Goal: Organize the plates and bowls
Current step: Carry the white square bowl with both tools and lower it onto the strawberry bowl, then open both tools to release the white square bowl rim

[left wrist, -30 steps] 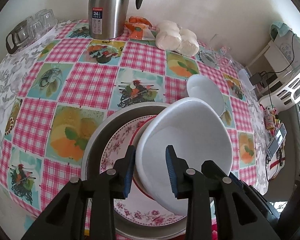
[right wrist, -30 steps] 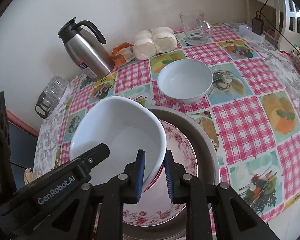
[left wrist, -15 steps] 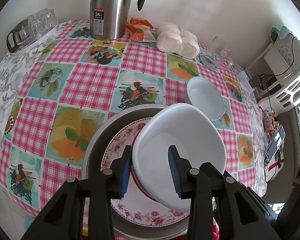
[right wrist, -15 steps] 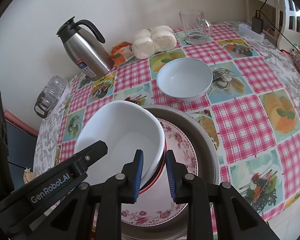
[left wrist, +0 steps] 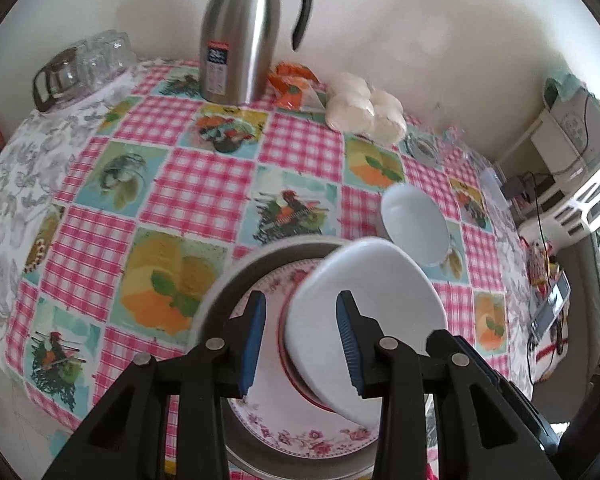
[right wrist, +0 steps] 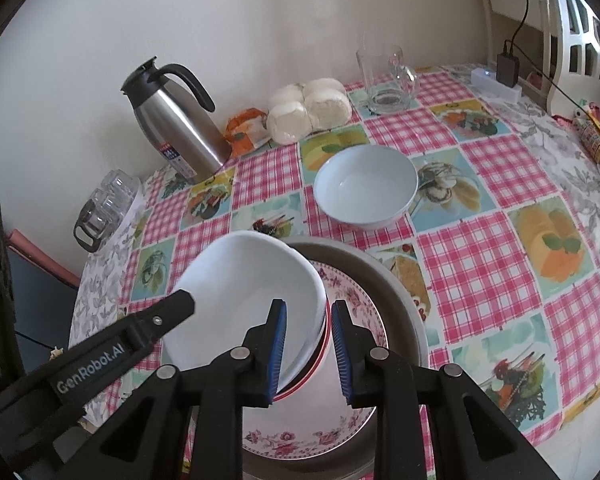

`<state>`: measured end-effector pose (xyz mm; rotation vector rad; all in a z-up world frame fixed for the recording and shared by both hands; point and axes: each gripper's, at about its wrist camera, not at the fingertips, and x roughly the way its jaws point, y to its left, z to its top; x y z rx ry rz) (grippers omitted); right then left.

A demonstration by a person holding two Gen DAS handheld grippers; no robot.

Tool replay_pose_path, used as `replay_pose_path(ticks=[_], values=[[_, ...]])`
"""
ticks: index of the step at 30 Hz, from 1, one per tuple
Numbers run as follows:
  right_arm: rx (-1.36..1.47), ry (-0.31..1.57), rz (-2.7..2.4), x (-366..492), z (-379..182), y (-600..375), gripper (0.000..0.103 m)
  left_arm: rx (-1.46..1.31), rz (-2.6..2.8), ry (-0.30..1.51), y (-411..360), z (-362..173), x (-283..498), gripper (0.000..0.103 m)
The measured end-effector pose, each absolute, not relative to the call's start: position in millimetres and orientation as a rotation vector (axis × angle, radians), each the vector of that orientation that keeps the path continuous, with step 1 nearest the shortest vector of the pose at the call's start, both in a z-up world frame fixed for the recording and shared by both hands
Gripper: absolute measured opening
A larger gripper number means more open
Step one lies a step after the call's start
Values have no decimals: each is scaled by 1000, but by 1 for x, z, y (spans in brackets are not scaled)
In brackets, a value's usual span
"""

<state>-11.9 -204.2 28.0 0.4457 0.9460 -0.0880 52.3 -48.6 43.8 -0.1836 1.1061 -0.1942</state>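
Observation:
A large white bowl [left wrist: 384, 296] [right wrist: 252, 292] rests in a red-rimmed bowl on a floral plate [left wrist: 300, 432] [right wrist: 352, 304], which lies in a grey dish [left wrist: 268, 256] [right wrist: 384, 276]. My left gripper [left wrist: 302, 338] is open, its jaws either side of the bowl's near rim. My right gripper [right wrist: 308, 346] is open, straddling the bowl's right rim without gripping it. A second white bowl [left wrist: 414, 226] [right wrist: 366, 186] stands alone on the checked tablecloth beyond the stack.
A steel thermos jug [left wrist: 240, 36] [right wrist: 176, 120], an orange packet [right wrist: 246, 130], wrapped buns [left wrist: 364, 108] [right wrist: 308, 110], a glass mug [right wrist: 388, 80] and upturned glasses [left wrist: 80, 68] [right wrist: 108, 208] line the table's far side by the wall. A white shelf unit [left wrist: 580, 168] stands at the right.
Both grippers have opened wider and drawn back a little. The large white bowl has dropped from a tilt onto the red-rimmed bowl in the stack.

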Motion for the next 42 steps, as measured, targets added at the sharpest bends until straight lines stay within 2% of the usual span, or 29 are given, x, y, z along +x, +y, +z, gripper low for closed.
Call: replay_pose_path(ticks=[2, 4, 5, 8, 10, 12, 13, 19, 23, 24, 25, 26, 42], values=[[433, 931, -92, -12, 31, -203, 32, -201, -177, 1089, -42, 47, 52, 40], [423, 919, -100, -13, 33, -203, 54, -208, -149, 1075, -37, 49, 52, 51], [418, 914, -104, -13, 34, -203, 58, -214, -135, 1070, -34, 49, 53, 55], [397, 901, -116, -13, 36, -202, 61, -229, -89, 1072, -24, 48, 54, 58], [389, 893, -120, -14, 37, -202, 70, -224, -51, 1069, -19, 47, 56, 59], [382, 886, -124, -14, 37, -202, 76, -218, -16, 1064, -13, 46, 57, 71], [379, 883, -123, -13, 37, -202, 79, -217, -3, 1059, -11, 46, 58, 81], [352, 861, -118, -13, 37, -200, 96, -208, 53, 1035, -1, 45, 59, 84], [342, 849, -110, -13, 38, -199, 102, -202, 89, 1017, 4, 45, 58, 85], [339, 845, -108, -14, 39, -198, 103, -199, 102, 1007, 5, 46, 57, 88], [335, 839, -105, -14, 39, -198, 103, -199, 114, 1002, 7, 46, 57, 100], [334, 835, -103, -14, 40, -198, 103, -198, 129, 1001, 8, 47, 57, 103], [310, 838, -92, -13, 40, -196, 103, -174, 138, 1003, 8, 50, 56, 103]])
